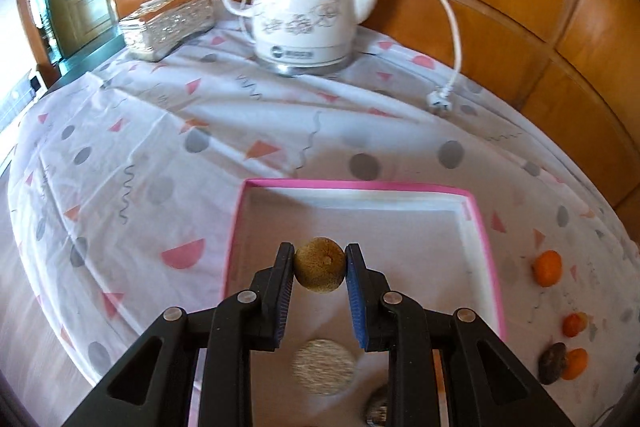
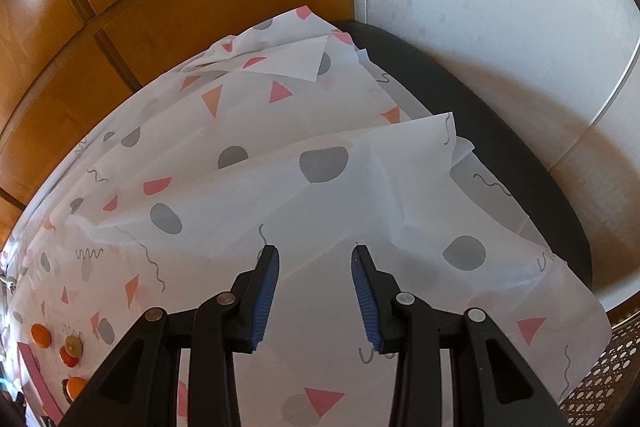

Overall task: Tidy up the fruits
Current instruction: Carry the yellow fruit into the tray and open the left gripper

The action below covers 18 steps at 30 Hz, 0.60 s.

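My left claw [image 1: 320,269] pinches a kiwi [image 1: 320,265] between its pads, hanging over the near part of the pink-rimmed box [image 1: 478,227]. Straight below lies another kiwi [image 1: 324,367], so I judge the drop should go ahead of it. Oranges [image 1: 547,268] wait off to the right. My right claw [image 2: 314,261] is spread wide and holds nothing above the worktop [image 2: 224,195].

I see a dark round logo with a line of small lettering beside it on the base of the white kettle [image 1: 298,7], far across my table, too blurred to read.
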Each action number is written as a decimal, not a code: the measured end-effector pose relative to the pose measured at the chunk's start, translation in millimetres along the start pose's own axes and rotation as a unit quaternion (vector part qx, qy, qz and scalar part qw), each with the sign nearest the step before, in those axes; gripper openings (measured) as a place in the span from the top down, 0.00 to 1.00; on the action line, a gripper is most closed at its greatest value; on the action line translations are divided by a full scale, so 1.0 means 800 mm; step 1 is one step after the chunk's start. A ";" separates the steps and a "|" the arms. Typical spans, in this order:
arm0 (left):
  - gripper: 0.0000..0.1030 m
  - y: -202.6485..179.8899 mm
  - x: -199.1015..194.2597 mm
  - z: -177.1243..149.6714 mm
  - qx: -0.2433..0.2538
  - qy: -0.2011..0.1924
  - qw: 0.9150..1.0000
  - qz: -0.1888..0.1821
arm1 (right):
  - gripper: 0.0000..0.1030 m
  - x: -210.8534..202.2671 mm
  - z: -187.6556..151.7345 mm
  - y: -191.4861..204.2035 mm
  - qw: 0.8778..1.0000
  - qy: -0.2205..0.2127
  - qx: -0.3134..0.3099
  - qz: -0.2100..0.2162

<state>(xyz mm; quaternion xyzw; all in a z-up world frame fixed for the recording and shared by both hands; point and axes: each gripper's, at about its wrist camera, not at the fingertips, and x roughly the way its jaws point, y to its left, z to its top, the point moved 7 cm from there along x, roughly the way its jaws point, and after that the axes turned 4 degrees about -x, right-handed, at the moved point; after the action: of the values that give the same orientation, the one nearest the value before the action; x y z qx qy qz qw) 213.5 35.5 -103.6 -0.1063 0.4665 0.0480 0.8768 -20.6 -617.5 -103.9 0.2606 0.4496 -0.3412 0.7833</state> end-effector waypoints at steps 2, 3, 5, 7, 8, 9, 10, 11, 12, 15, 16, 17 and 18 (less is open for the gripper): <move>0.75 0.007 0.000 -0.004 -0.007 0.001 1.000 0.000 | 0.63 0.000 -0.001 0.000 1.000 0.000 -0.001 -0.001; 0.74 0.010 0.000 -0.006 -0.008 0.001 1.000 0.001 | 0.63 0.000 -0.001 0.000 1.000 0.001 -0.001 -0.002; 0.71 0.014 -0.002 -0.009 -0.009 -0.001 1.000 0.005 | 0.63 0.001 -0.001 -0.001 1.000 0.001 -0.001 -0.004; 0.65 0.020 -0.006 -0.013 -0.014 -0.002 1.000 0.005 | 0.63 0.001 -0.001 -0.001 1.000 0.001 -0.002 -0.005; 0.63 0.024 -0.010 -0.016 -0.017 -0.004 1.000 0.005 | 0.63 0.001 -0.001 0.000 1.000 0.001 -0.004 -0.004; 0.61 0.026 -0.014 -0.018 -0.019 -0.006 1.000 0.005 | 0.63 0.001 -0.001 0.001 1.000 0.001 -0.006 -0.004; 0.58 0.028 -0.018 -0.019 -0.020 -0.008 1.000 0.005 | 0.63 0.001 -0.001 0.003 1.000 0.001 -0.010 -0.003; 0.57 0.030 -0.022 -0.022 -0.022 -0.011 1.000 0.002 | 0.63 0.001 -0.001 0.005 1.000 0.001 -0.013 -0.002; 0.55 0.031 -0.027 -0.025 -0.024 -0.013 1.000 0.000 | 0.63 0.001 -0.002 0.007 1.000 0.002 -0.017 -0.001; 0.54 0.035 -0.038 -0.035 -0.024 -0.014 1.000 -0.005 | 0.63 0.003 -0.004 0.016 0.999 0.006 -0.032 0.004; 0.54 0.036 -0.042 -0.040 -0.022 -0.014 1.000 -0.006 | 0.63 0.003 -0.005 0.018 0.999 0.006 -0.036 0.004; 0.54 0.036 -0.045 -0.043 -0.020 -0.015 1.000 -0.008 | 0.63 0.003 -0.006 0.021 0.999 0.007 -0.041 0.004; 0.54 0.036 -0.049 -0.046 -0.017 -0.016 1.000 -0.009 | 0.63 0.003 -0.006 0.023 0.999 0.007 -0.046 0.004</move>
<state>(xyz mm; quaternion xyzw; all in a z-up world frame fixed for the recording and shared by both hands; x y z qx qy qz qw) 156.9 55.5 -95.3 -0.1249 0.4503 0.0501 0.8827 -8.3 -603.0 -106.7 0.2289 0.4692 -0.3150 0.7926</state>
